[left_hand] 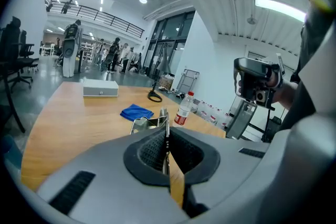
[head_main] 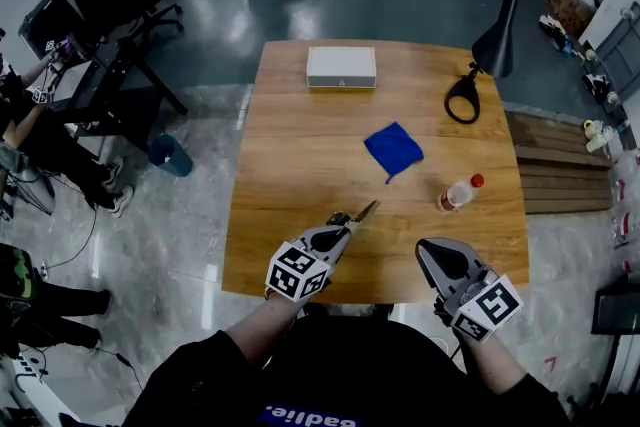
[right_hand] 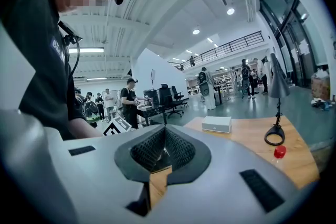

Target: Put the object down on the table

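Observation:
My left gripper (head_main: 345, 227) is shut on a thin metal tool (head_main: 362, 212) and holds it just above the near part of the wooden table (head_main: 290, 175). In the left gripper view the tool (left_hand: 164, 119) stands edge-on between the pads, and its shiny folded end (left_hand: 143, 124) sticks out past the left gripper (left_hand: 165, 136). My right gripper (head_main: 432, 253) hovers over the table's near right edge. In its own view the right gripper (right_hand: 164, 140) has its jaws together with nothing between them.
A blue cloth (head_main: 393, 149) lies mid-table, and a small bottle with a red cap (head_main: 459, 193) lies to its right. At the far edge sits a white box (head_main: 341, 67). A black lamp with a ring base (head_main: 463, 98) stands far right. Office chairs and people are on the left.

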`<state>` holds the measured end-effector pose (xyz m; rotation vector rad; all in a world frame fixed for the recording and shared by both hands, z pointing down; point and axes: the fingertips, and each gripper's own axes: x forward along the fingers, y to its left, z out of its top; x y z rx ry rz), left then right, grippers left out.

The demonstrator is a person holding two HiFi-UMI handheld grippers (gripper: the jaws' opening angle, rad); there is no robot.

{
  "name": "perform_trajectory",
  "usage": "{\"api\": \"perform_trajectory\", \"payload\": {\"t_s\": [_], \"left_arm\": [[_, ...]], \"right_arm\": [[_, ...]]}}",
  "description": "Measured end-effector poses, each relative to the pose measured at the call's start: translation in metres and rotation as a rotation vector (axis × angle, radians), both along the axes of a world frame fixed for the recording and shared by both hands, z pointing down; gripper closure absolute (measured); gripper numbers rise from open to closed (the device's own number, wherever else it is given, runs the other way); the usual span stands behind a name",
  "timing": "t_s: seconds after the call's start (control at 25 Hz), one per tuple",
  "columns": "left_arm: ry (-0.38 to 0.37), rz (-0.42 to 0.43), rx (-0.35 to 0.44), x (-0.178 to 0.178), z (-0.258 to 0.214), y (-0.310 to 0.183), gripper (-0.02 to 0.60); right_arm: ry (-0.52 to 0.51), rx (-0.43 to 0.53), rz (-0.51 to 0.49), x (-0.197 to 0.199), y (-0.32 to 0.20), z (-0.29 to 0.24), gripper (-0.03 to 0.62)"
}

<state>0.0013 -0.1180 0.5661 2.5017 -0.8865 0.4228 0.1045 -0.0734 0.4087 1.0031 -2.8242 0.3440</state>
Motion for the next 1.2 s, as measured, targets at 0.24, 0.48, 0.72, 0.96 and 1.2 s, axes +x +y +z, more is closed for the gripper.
{"api": "perform_trajectory", "payload": {"t_s": [0.24, 0.48, 0.72, 0.96, 1.2], "left_arm": [[0.015, 0.005, -0.089, 0.006, 0.038, -0.005, 0.574], [-0.009, 0.010, -0.187, 0.009, 0.080, -0.007, 0.574], [-0.014, 0.017, -0.235, 0.013, 0.101, -0.010, 0.572], [-0.048, 0.032, -0.285, 0.018, 0.121, -0.012, 0.574], [-0.010, 0.035, -0.358, 0.018, 0.133, -0.009, 0.572]], "right_arm": [[0.001, -0.015, 0.009, 0.006, 0.001, 0.004, 0.589], [-0.001, -0.040, 0.024, 0.012, 0.007, 0.009, 0.589], [-0.029, -0.050, 0.013, 0.011, 0.013, 0.011, 0.589], [-0.003, -0.078, -0.003, 0.003, 0.016, 0.017, 0.589], [0.016, -0.076, -0.003, 0.005, 0.015, 0.019, 0.589]]}}
